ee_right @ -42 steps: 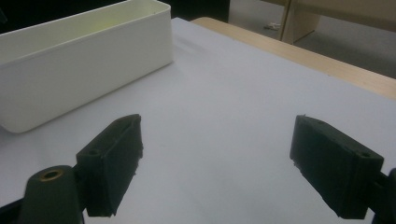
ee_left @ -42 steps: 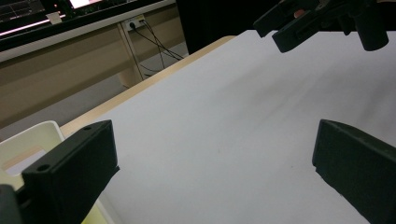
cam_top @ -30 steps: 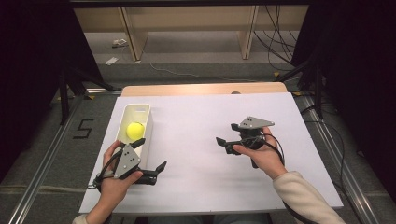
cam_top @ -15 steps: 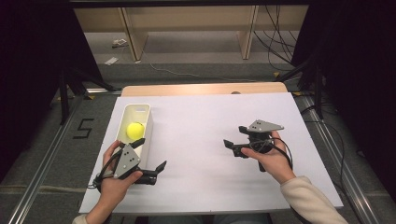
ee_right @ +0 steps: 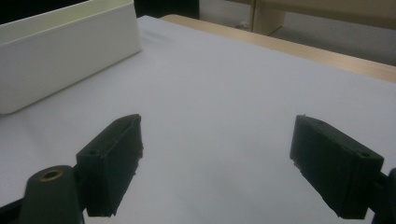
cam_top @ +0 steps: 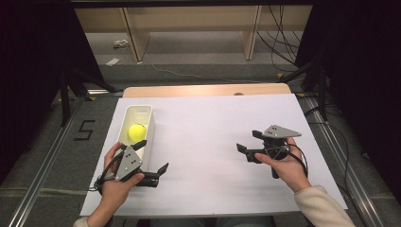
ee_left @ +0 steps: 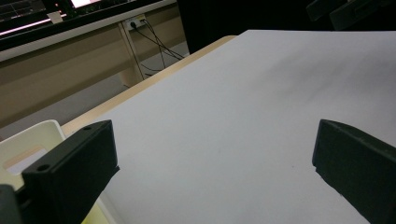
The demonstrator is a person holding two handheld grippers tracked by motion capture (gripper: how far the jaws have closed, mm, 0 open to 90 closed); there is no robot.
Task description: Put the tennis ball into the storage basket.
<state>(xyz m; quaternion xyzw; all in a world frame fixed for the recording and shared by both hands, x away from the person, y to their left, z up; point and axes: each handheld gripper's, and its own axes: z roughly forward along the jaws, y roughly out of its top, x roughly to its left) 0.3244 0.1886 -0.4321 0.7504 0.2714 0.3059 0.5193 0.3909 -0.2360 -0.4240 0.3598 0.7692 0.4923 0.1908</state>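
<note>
The ball [cam_top: 137,131] lies inside the bin [cam_top: 150,124], at about 10 o'clock from the middle of the table [cam_top: 213,142], and neither tool touches it. Judged from that, the placing looks done and little is left beyond pulling the hands clear.

The left gripper [cam_top: 153,160] sits at 6 o'clock of the bin, just beside its near end, with its jaws spread wide and nothing between them; in the left gripper view a corner of the bin [ee_left: 35,140] shows behind one jaw. The right gripper [cam_top: 248,143] hovers well apart at 3 o'clock of the bin, jaws likewise apart and empty, pointing toward it; the bin [ee_right: 65,44] stands at 11 o'clock in its own view.
</note>
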